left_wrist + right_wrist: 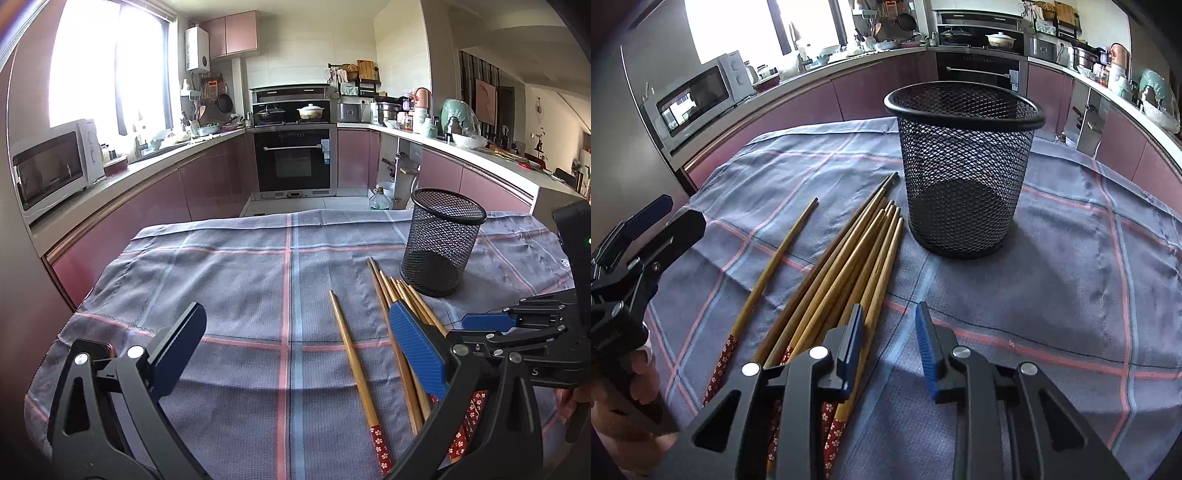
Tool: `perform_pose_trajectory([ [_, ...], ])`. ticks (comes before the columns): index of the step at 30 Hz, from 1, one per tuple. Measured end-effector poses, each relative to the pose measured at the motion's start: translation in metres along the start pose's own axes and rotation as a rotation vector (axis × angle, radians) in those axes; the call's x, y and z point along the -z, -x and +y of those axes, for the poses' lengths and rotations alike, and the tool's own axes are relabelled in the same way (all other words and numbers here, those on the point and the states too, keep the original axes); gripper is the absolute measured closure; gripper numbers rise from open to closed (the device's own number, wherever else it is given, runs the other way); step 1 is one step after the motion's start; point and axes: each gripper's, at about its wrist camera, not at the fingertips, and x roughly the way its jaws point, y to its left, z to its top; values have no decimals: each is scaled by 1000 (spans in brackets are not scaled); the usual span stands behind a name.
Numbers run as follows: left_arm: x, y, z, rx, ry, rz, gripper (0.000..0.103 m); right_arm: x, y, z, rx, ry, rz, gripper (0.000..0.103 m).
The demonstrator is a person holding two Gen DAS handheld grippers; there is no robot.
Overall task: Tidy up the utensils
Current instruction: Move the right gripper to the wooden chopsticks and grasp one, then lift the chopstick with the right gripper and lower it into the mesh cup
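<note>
Since the mesh cup [964, 170] is standing empty on the checked cloth [1071, 266], none of the sorting is looking done yet. All the chopsticks [849, 266] are lying flat on the cloth just beside the cup, one stick [775, 266] a little apart from the bundle. The left gripper [295, 354] is hovering with jaws spread wide and empty. The right gripper [890, 350] is pointing down at the bundle's edge, its jaws narrowed but pinching nothing. Every stick is waiting to go in.
</note>
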Motion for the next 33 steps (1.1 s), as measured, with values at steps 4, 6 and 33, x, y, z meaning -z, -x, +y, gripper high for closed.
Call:
perform_pose_trajectory([
  [4,0,-3,1,9,-1,8,5,-4,-8,5,32,26,39,85],
  [6,1,-4,1,12,-2,16,5,-7,-12,10,62,55,50,86],
  [33,11,-37,-15,157,-50,166,49,-25,66,4,-97,93,-162,98],
])
